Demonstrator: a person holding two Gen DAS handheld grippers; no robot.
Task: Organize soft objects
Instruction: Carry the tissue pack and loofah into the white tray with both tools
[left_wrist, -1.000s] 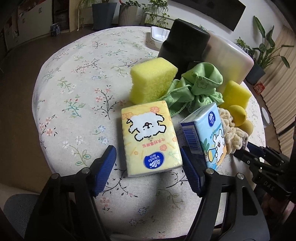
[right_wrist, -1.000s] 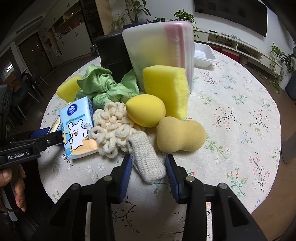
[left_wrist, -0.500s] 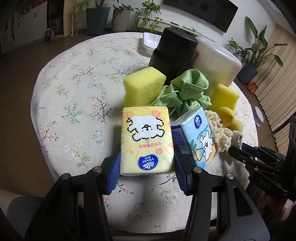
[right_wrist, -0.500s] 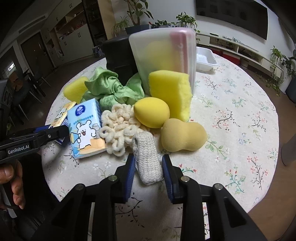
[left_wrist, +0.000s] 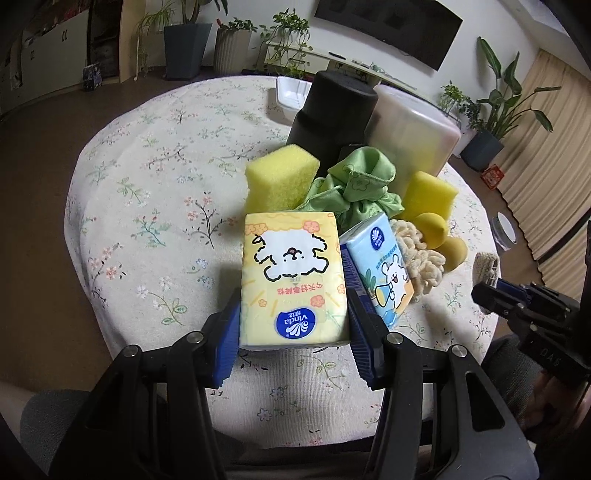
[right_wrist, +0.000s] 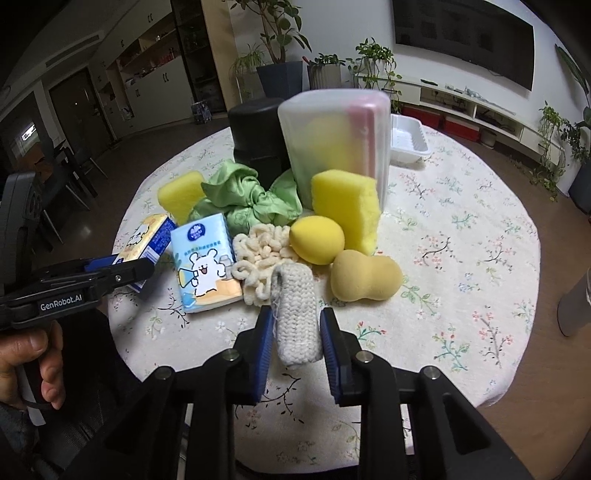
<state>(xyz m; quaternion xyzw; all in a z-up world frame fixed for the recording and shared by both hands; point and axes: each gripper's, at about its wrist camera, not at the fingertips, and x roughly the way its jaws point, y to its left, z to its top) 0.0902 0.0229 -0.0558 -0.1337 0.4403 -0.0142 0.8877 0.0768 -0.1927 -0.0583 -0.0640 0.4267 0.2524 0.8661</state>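
Surface: your round table (left_wrist: 155, 206) under a floral cloth, in a living room with potted plants.
Containers: a black tub (right_wrist: 255, 133) and a frosted bin (right_wrist: 332, 136) stand behind the heap.
Heap: sponges, a green cloth (right_wrist: 251, 199) and a blue tissue pack (right_wrist: 205, 258) lie bunched mid-table.
Left gripper (left_wrist: 293, 325): you clamp the yellow tissue pack (left_wrist: 291, 280) at the table's near edge.
Right gripper (right_wrist: 295, 332): your jaws are closing, pads against the knitted pad (right_wrist: 297, 314), just before the heap.

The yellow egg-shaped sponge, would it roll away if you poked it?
Probably a little. The egg sponge is round with no flat side, so it could wobble or roll. It leans against the yellow block sponge and the loopy scrubber, which would likely stop it. It looks light and squishy.
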